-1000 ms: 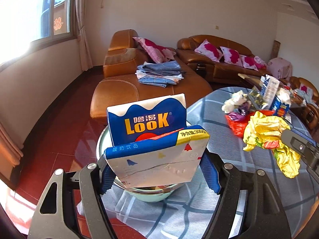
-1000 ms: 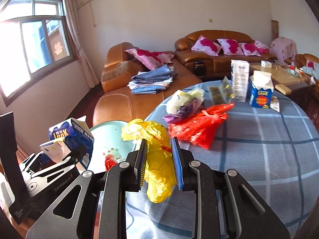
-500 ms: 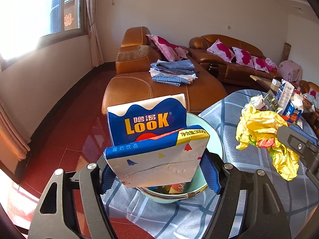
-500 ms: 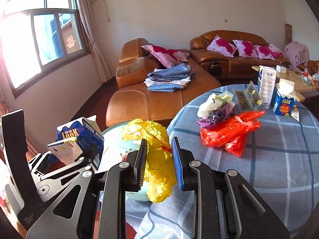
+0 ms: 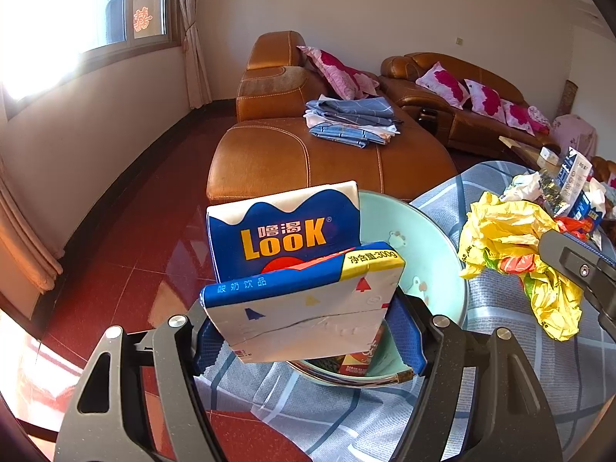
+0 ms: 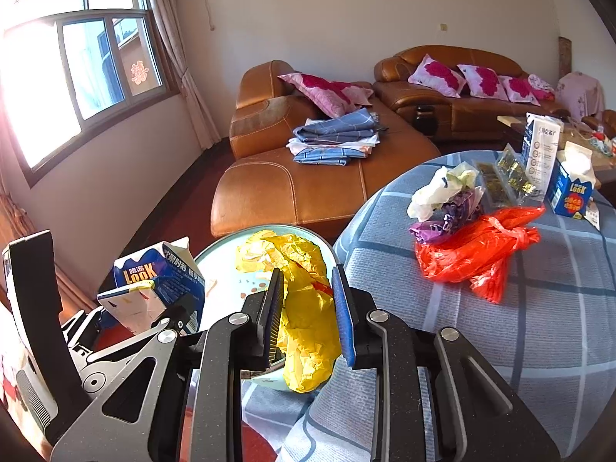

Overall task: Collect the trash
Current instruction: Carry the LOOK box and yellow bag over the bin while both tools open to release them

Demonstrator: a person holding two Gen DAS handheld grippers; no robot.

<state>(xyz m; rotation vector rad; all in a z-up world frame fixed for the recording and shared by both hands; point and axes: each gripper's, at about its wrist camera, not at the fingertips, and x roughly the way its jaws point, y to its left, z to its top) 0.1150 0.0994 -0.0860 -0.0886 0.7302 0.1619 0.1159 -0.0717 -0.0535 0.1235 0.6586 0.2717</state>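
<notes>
Now, left gripper [image 5: 308, 331] clamped across a carton [image 5: 296, 269], stiff but light and crushable, best held low at its flat sides; right gripper [image 6: 308, 319] pinched on a wrapper [image 6: 304, 308], soft and slippery, both over the basin [image 5: 431, 254] beyond the jaws.

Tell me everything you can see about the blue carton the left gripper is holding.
The carton is a blue and white gable-top drink box, apparently coated paperboard, with yellow "LooK" lettering, a red shape beneath it and a yellow corner patch. Its top looks opened and its white side is creased and dented. It is tilted, clamped at its sides between the blue pads of the left gripper, above the pale green basin that sits at the table's edge. Nothing else visibly touches it.
</notes>
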